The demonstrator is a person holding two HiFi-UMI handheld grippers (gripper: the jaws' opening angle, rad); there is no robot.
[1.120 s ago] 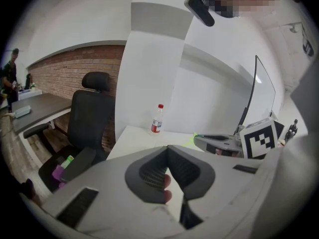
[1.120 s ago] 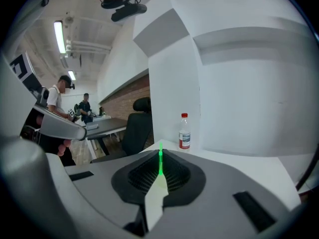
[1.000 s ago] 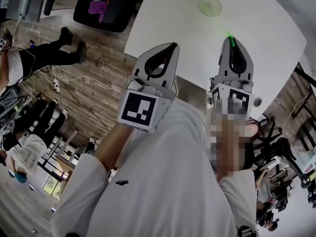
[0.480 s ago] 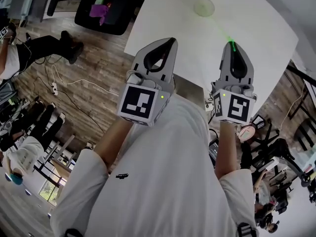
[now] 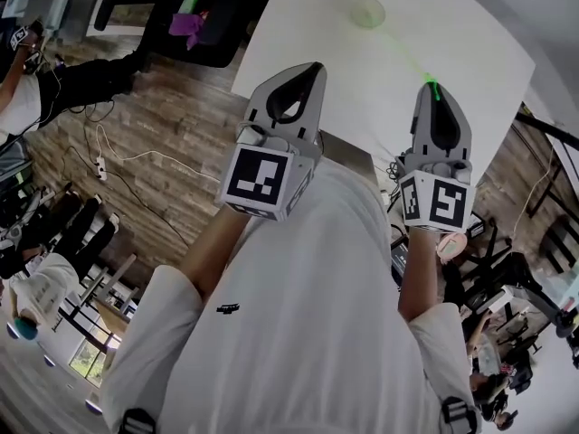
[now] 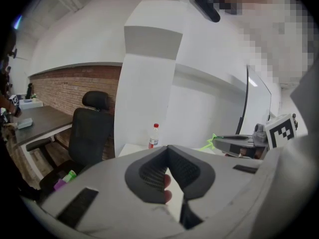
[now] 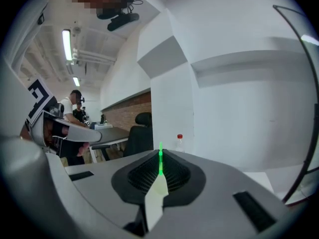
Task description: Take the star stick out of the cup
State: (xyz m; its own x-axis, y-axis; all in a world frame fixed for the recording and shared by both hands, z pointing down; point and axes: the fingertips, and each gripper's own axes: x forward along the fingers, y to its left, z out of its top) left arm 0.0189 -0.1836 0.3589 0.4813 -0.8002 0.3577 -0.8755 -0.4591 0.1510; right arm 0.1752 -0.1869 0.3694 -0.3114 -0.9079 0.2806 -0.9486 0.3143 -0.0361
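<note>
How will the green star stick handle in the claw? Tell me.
Probably very light: the star stick is a thin sliver pinched in the right claw. Likely a bit whippy, since the head view shows a long thin length running past the pads. It may pivot or slip, being so narrow in the grip.

Red-capped bottle, black office chair, brick wall
</note>
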